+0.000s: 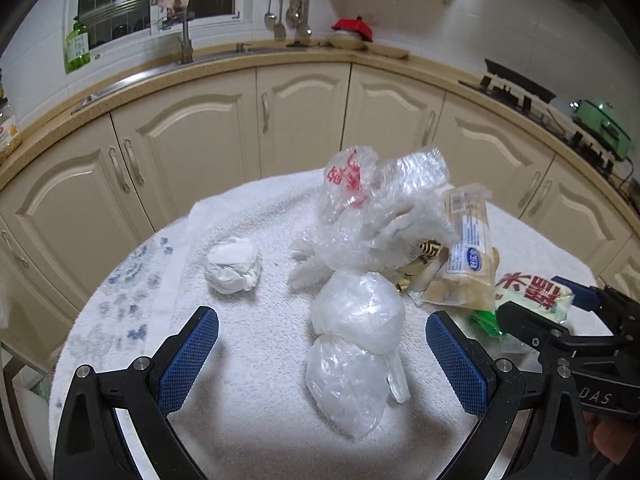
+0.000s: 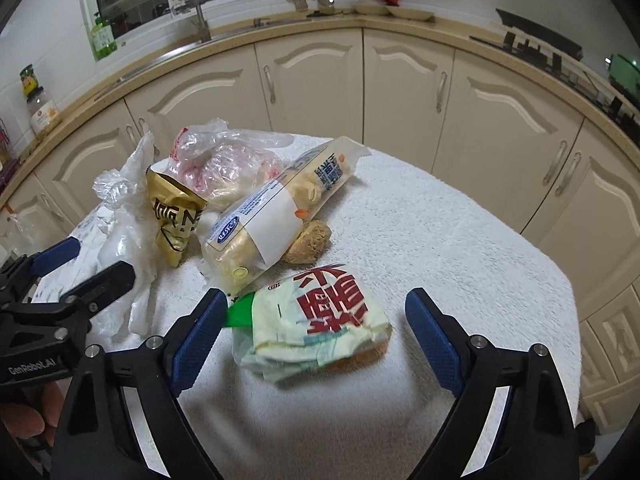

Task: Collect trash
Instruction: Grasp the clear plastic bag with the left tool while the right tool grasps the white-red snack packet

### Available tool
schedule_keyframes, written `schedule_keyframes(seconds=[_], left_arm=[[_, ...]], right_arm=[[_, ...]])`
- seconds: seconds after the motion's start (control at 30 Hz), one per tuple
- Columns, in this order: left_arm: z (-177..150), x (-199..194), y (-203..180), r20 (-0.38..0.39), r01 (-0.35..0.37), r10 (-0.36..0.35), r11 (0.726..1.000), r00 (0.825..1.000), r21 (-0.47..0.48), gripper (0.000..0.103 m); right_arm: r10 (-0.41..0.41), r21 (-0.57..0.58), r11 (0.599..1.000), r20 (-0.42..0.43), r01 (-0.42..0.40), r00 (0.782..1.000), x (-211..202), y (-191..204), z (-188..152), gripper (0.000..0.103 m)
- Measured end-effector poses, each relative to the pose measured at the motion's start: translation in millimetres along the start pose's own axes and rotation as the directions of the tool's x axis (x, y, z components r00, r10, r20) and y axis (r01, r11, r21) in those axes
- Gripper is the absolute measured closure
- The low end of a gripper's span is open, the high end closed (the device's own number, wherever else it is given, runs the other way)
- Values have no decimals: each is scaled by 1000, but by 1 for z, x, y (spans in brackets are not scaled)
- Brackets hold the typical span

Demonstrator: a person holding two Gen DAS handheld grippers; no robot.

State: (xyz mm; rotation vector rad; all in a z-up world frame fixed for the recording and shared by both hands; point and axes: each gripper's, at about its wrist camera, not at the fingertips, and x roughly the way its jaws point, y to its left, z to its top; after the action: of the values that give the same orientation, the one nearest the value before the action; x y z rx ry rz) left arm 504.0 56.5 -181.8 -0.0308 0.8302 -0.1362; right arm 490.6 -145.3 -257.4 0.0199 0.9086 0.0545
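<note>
Trash lies on a white towel-covered table (image 1: 248,420). In the left wrist view a crumpled clear plastic bag (image 1: 356,344) lies between the fingers of my open, empty left gripper (image 1: 322,344). A white tissue ball (image 1: 233,266) lies further left. Behind are a clear bag with red print (image 1: 352,196) and a bread wrapper (image 1: 468,248). In the right wrist view my open, empty right gripper (image 2: 316,320) flanks a pale wrapper with red characters (image 2: 316,324). A gold snack bag (image 2: 174,216), the bread wrapper (image 2: 276,216) and a brown bun (image 2: 308,242) lie behind it.
Cream kitchen cabinets (image 1: 192,136) curve behind the table, with a sink and tap (image 1: 184,36), a green bottle (image 1: 77,46) and a stove (image 1: 520,88) on the counter. The table edge (image 2: 540,248) drops off at right. The other gripper (image 2: 60,300) sits at left.
</note>
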Motion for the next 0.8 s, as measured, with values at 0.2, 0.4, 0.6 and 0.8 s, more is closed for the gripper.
schedule_keyframes(seconds=[0.2, 0.4, 0.6, 0.8], left_arm=[[17, 32, 8, -41, 64, -64, 998, 997, -11, 42], [29, 42, 25, -39, 123, -125, 992, 991, -39, 66], [36, 39, 33, -11, 115, -115, 993, 993, -24, 66], [27, 37, 29, 1, 120, -120, 993, 993, 3, 66]], right_arm=[[10, -30, 1000, -4, -11, 1000, 6, 2, 2, 38], [17, -55, 998, 10, -16, 1000, -2, 6, -1, 46], [25, -61, 998, 16, -24, 1000, -15, 12, -9, 28], [-47, -155, 987, 10, 48, 999, -9, 28, -17, 21]])
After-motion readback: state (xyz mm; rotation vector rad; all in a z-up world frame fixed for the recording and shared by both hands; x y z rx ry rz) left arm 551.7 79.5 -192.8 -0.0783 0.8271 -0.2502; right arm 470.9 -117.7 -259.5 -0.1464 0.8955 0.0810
